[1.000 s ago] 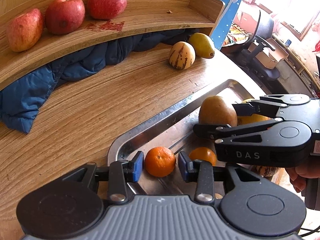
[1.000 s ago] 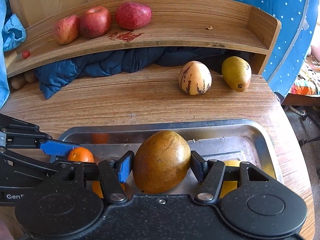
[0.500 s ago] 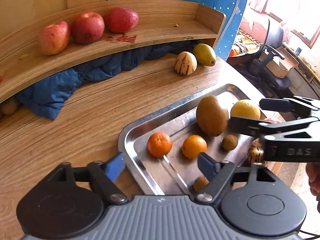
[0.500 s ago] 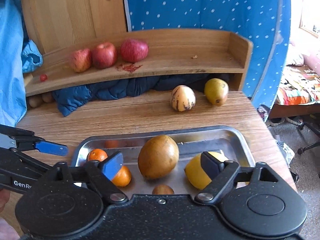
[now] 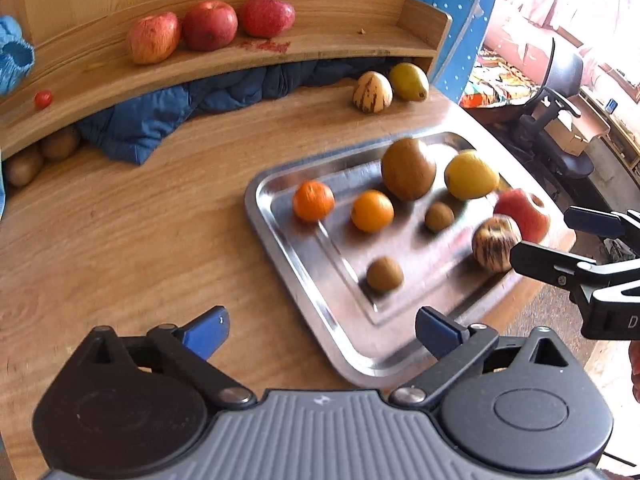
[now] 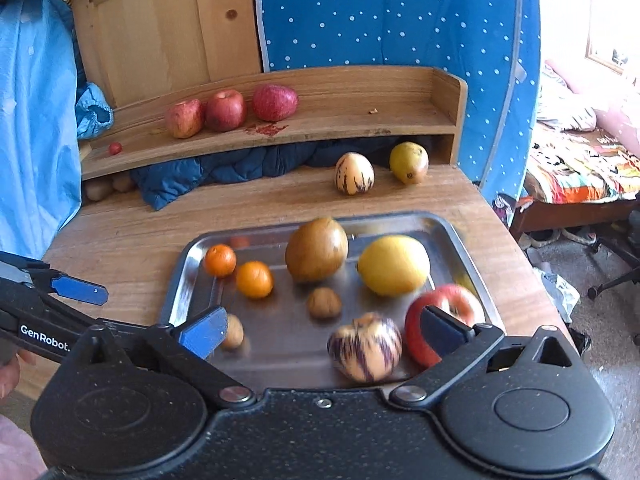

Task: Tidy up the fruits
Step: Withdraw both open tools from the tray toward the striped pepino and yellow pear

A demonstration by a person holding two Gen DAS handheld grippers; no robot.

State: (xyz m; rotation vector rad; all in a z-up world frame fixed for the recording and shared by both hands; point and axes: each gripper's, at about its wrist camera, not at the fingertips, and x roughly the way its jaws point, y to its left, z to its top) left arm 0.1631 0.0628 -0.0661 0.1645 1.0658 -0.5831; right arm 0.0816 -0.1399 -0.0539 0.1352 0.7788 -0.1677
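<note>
Fruits are split between three places. On the metal tray (image 6: 182, 280), lower centre of the right wrist view, lie two oranges (image 6: 220, 260) side by side at its left, a brown mango (image 6: 317, 249) and a yellow lemon-like fruit (image 6: 394, 265) toward the far side, two small brown kiwis (image 6: 324, 302), a striped pepino melon (image 6: 365, 347) and a red apple (image 6: 440, 312) at the near right. The mango looks egg-shaped, its long axis tilting up and right in that view; the yellow fruit lies with its long axis across the frame.

Farther out, upper centre, three red apples (image 6: 226, 111) sit in a row on the wooden shelf (image 6: 360, 120), which suggests the apples are partly sorted. A second pepino (image 6: 354, 173) and a pear (image 6: 409, 162) stand close together on the table (image 6: 160, 224) under the shelf's right end, upright with stem ends up. A blue jacket (image 6: 224, 172) is stuffed below the shelf.

I would judge the job about a third done: most fruit waits on the tray, including one apple that likely belongs with the others.

The left gripper (image 5: 320, 330) hovers over the tray's near corner, jaws spread, holding nothing. The right gripper (image 6: 322, 332) is likewise spread wide and empty above the near tray.
</note>
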